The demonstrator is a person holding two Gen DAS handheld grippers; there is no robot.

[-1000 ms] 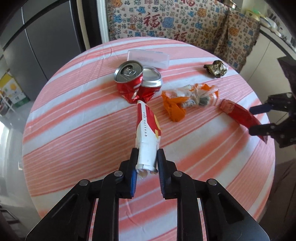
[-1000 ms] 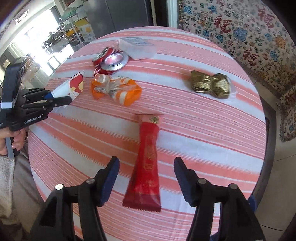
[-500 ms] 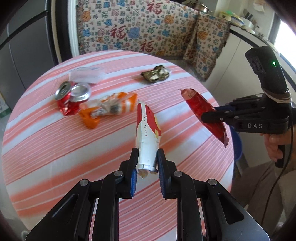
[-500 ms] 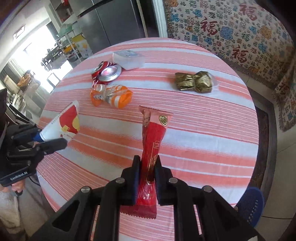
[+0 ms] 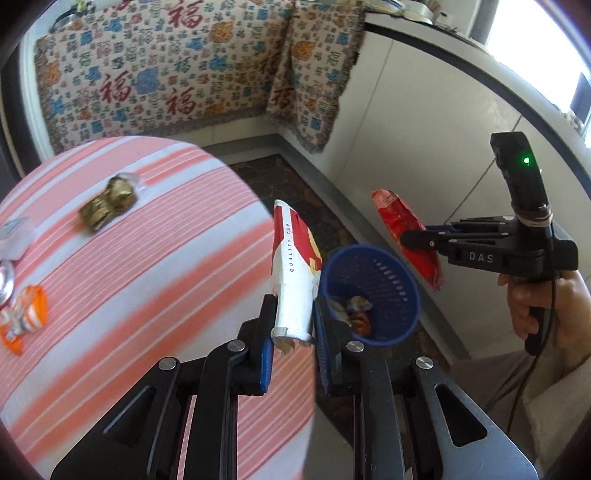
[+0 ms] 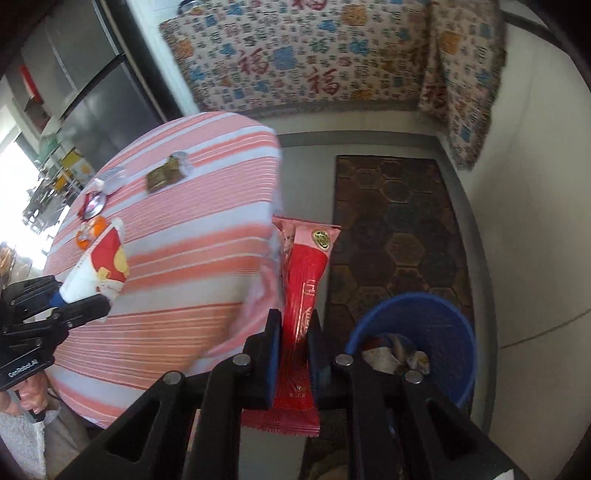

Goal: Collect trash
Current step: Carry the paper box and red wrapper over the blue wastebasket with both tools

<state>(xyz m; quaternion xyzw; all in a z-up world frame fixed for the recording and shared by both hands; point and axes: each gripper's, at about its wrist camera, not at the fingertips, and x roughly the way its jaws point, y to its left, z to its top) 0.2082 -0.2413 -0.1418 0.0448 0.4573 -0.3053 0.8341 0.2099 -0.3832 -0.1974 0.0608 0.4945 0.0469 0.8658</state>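
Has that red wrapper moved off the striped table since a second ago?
Yes. The red wrapper, clamped in the right tool, has left the striped table and hangs beside the blue basket.

A round table (image 6: pixel 207 258) under a pink-and-white striped cloth is standing at the left. Beyond the table, a patterned fabric (image 6: pixel 314 55) printed with red characters is hanging along the wall. To the table's right, a dark hexagon-patterned rug (image 6: pixel 399 229) is lying on the floor. A grey refrigerator (image 6: pixel 107 107) is standing behind the table's far-left edge.

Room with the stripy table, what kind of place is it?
Probably a home kitchen or dining corner: a round table with a striped cloth, a tall fridge, and a counter holding dishes.
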